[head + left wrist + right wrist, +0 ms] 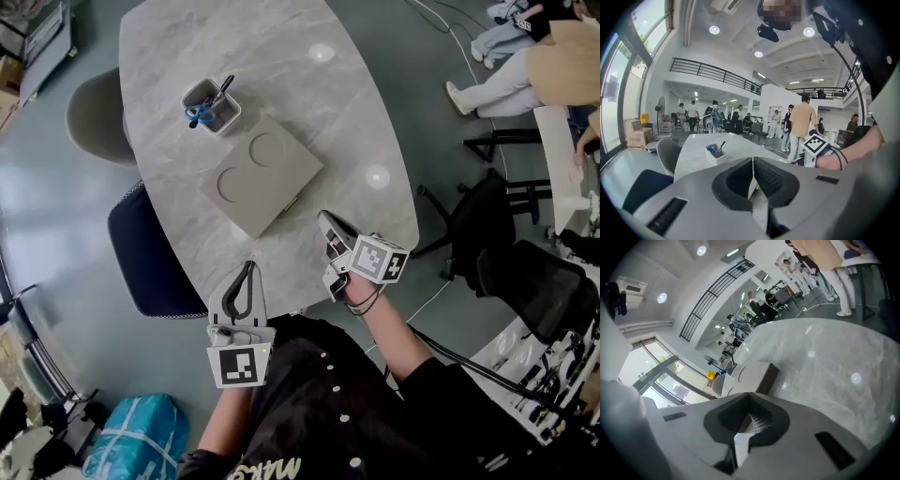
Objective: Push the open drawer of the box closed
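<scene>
Evidently pre-contact: left hand-held gripper [248, 269] and right hand-held gripper [325, 218] were closed, empty, blunt for pushing; box [262, 173] lay just ahead of the right one.

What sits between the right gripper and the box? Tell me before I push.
Nothing stands there. In the head view only bare table top lies between the right gripper and the box.

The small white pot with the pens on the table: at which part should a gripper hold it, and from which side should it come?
Probably its far-left wall, pinched over the rim from above. The white pot stands upright and open; the black pen leans out toward the far right, and the grey box crowds its near side.
</scene>
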Demonstrator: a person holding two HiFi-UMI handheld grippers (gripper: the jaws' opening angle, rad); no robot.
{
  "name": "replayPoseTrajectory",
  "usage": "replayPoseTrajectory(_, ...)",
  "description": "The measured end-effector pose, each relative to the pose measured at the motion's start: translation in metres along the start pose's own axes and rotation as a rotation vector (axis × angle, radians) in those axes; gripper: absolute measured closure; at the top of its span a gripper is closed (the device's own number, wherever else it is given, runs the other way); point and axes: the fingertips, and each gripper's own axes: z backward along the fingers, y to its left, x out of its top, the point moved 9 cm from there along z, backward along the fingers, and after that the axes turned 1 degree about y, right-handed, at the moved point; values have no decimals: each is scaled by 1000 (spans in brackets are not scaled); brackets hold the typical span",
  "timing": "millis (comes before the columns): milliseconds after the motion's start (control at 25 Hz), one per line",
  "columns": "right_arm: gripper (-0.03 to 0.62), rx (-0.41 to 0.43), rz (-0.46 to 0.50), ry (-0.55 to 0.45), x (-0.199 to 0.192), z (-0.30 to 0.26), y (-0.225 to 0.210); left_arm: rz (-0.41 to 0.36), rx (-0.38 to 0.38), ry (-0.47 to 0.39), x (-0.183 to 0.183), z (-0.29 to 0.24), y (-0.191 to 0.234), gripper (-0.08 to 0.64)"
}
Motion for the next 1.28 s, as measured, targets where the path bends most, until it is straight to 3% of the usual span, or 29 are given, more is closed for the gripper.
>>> replayPoseTrajectory(600, 595, 66, 378, -257, 41, 120, 70, -87, -8, -177, 57, 25, -22, 543)
replayPoseTrajectory(840, 594, 129, 481, -415, 50, 161, 97, -90, -1, -258, 86, 37, -26, 543)
replayPoseTrajectory(1280, 595, 106, 637, -611, 58, 208, 134, -135, 21, -354, 113, 62, -36, 543)
